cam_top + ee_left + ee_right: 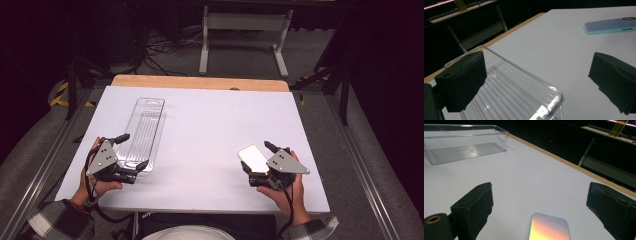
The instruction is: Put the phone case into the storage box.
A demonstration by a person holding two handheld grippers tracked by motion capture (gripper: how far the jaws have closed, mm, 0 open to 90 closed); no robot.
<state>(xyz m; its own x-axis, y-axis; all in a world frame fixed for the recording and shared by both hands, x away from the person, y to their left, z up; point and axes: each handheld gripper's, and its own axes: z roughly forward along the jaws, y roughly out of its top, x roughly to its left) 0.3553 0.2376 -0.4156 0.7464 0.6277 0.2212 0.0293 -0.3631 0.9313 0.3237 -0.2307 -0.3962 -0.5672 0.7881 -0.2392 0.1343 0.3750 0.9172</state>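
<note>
Tabletop [210, 130] first: a white sheet covers it, with a strip of bare wood along the far edge, and beyond that dark floor with a white metal frame [245, 30] and loose cables. On the left half lies my clear plastic tray [145, 131], long and narrow with a ribbed floor, its length running away from me. My left gripper [132, 151] sits at the tray's near end, jaws spread wide; in the left gripper view one jaw stands over the tray's [524, 85] near corner and the other over bare white surface, so the tray's rim sits between them without either pad pressing on it. On the right, well apart from the tray, a phone [253, 158] rests face up, its screen catching a warm glare. My right gripper [257, 162] is released too: in the right gripper view the phone's [548, 227] near end lies flat between the open jaws, untouched by either. Nothing lies between the phone and the tray.
</note>
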